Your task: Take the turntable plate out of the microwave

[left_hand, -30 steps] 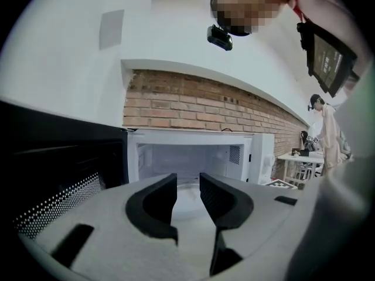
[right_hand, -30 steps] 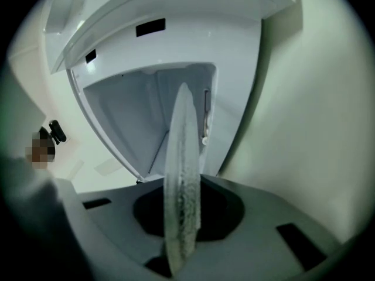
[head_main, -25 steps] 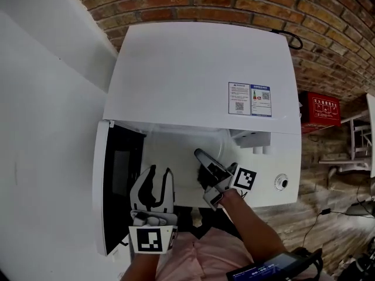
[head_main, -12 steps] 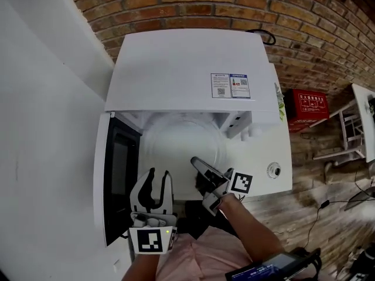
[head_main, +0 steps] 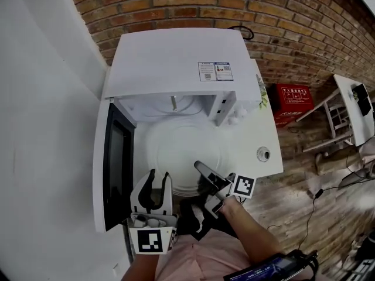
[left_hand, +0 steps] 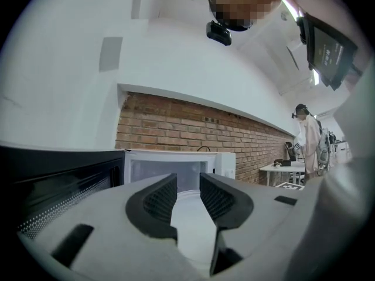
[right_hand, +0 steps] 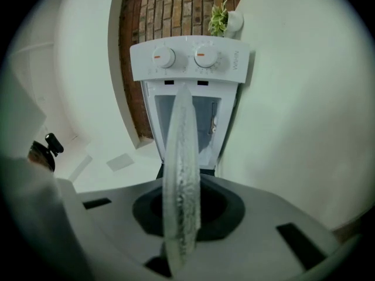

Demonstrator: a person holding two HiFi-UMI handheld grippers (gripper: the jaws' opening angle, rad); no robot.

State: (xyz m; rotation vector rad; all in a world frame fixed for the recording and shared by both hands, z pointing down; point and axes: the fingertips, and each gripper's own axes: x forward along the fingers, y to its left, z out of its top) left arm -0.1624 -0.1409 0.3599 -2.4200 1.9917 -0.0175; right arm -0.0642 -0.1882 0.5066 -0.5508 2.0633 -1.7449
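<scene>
The white microwave (head_main: 176, 63) stands against the brick wall, its door (head_main: 114, 168) swung open to the left. The clear glass turntable plate (head_main: 176, 154) lies level in front of the open cavity, its far part at the cavity mouth. My right gripper (head_main: 202, 171) is shut on the plate's near rim; in the right gripper view the plate (right_hand: 181, 174) runs edge-on between the jaws of my right gripper (right_hand: 183, 206), toward the microwave (right_hand: 187, 60). My left gripper (head_main: 158, 180) hovers by the plate's near left edge. In its own view my left gripper (left_hand: 187, 195) is open and holds nothing, facing the microwave (left_hand: 176, 165).
A small plant (head_main: 262, 92) sits beside the microwave's right side. A red box (head_main: 291, 103) leans on the brick wall (head_main: 281, 22). A white table (head_main: 351, 107) stands over the wood floor at far right. A person (left_hand: 307, 136) stands far off.
Both grippers have drawn back from the microwave. The plate came with the right gripper and has slid farther out of the cavity. The right grip has not changed.
</scene>
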